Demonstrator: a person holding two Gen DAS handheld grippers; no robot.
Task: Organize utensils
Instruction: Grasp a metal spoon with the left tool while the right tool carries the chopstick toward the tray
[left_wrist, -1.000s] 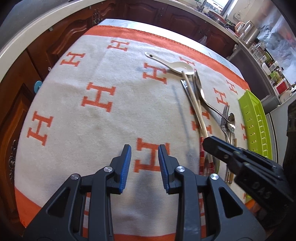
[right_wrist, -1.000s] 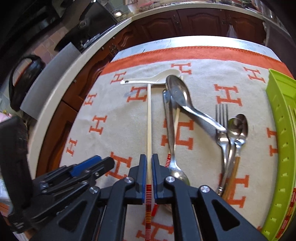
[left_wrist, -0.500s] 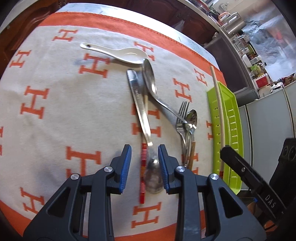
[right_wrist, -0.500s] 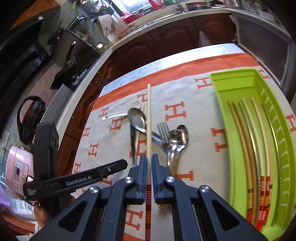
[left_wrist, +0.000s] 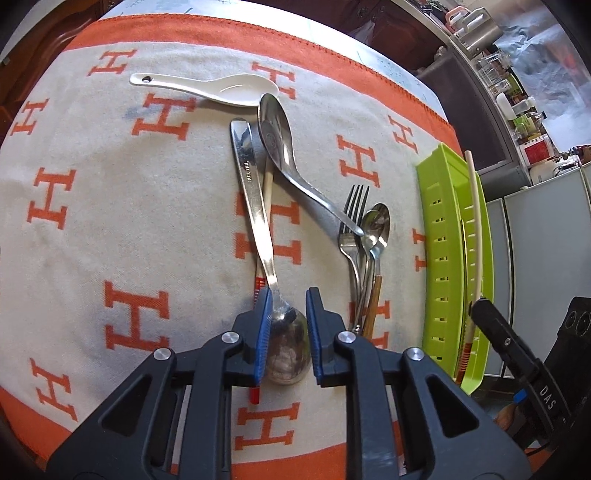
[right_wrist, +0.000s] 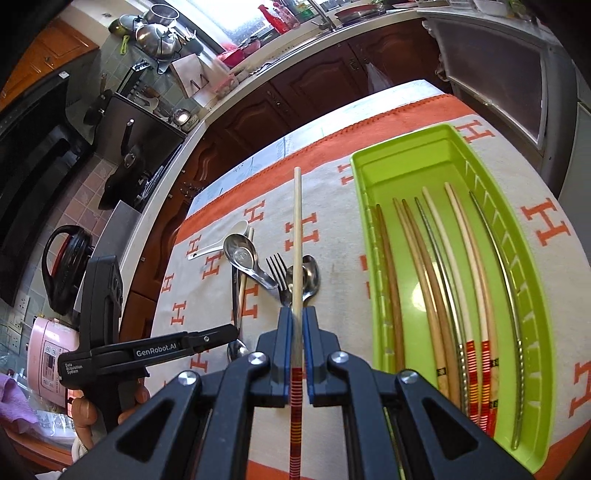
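my right tool is clamped on a chopstick, held over the desk just left of the green tray; i'd carry it right and lay it parallel with the sticks already there. my left tool gapes around a steel spoon, gripping nothing. only the right view shows the tray's contents; the left shows the white spoon clearly.

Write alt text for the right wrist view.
The right gripper is shut on a pale chopstick with a red-striped end, held beside a green tray that already holds several chopsticks. Spoons and a fork lie on the orange-and-white cloth beyond, and the left gripper shows at left.
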